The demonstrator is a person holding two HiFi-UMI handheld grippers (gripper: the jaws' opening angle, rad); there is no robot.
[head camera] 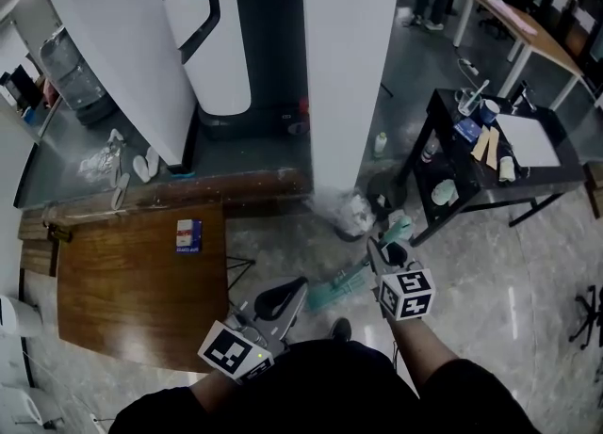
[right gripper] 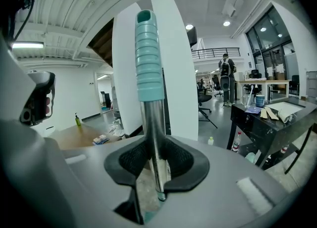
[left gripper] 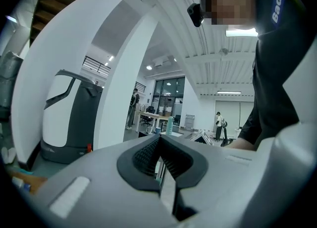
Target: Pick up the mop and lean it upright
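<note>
The mop has a steel shaft with a teal ribbed grip (right gripper: 148,64). It stands nearly upright in the right gripper view, and my right gripper (right gripper: 154,145) is shut on the shaft just below the grip. In the head view the flat teal mop head (head camera: 332,289) lies on the pale floor in front of me, and the grip's top (head camera: 399,228) shows above my right gripper (head camera: 386,255). My left gripper (head camera: 281,298) is held lower left of the mop head. Its pads meet at the tips with nothing between them (left gripper: 159,139).
A white pillar (head camera: 344,65) rises straight ahead with a bagged bin (head camera: 350,216) at its foot. A white and dark machine (head camera: 221,46) stands to its left. A wooden table (head camera: 141,281) with a small blue box (head camera: 188,234) is at left. A cluttered black table (head camera: 528,178) is at right.
</note>
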